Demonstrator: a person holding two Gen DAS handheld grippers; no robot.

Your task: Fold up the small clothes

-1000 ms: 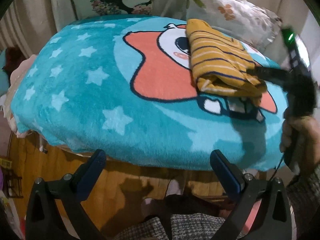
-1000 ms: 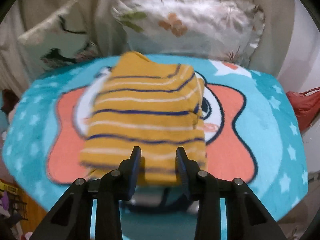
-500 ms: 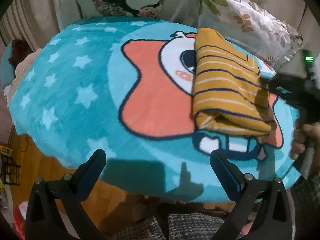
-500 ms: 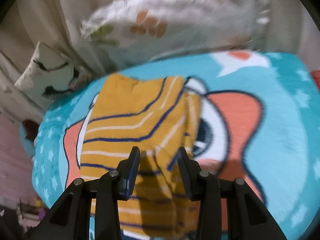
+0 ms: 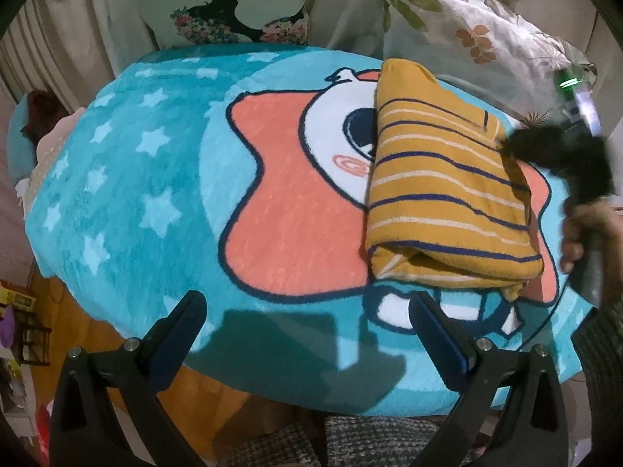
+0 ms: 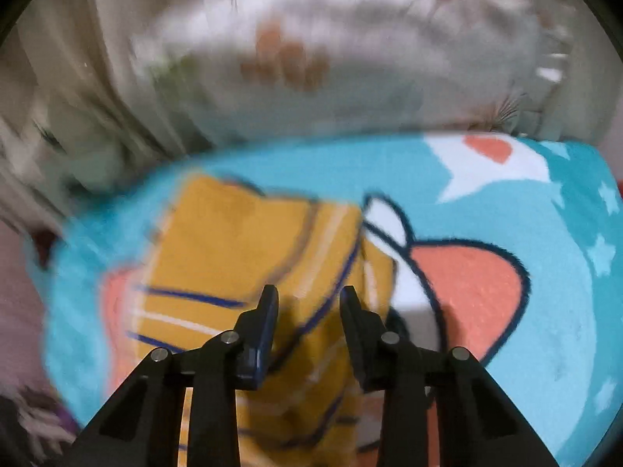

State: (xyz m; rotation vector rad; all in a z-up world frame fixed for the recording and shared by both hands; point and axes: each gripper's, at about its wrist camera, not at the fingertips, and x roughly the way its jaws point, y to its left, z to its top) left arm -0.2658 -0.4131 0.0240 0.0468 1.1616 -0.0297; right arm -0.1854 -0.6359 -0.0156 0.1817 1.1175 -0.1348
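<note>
A yellow garment (image 5: 440, 194) with navy and white stripes lies folded on a teal cartoon blanket (image 5: 136, 194), right of its middle. My left gripper (image 5: 305, 297) is open wide above the blanket's near edge, short of the garment's near fold, with nothing between its fingers. My right gripper (image 5: 506, 148) reaches the garment's far right edge, held by a hand (image 5: 584, 229). In the blurred right wrist view the right gripper (image 6: 308, 291) hangs over the garment (image 6: 233, 257), its jaws closing. I see no fabric pinched between them.
Two patterned pillows (image 5: 233, 7) (image 5: 467, 31) and pale curtains stand behind the blanket. Wooden floor (image 5: 78, 311) and clutter show at the lower left. The person's checked clothing (image 5: 311, 443) is below the near edge. Bare blanket (image 6: 545, 311) spreads left and right of the garment.
The left gripper came forward over the blanket's near edge. The right gripper slid from the garment's near side to its far right edge. The garment stays folded in place.
</note>
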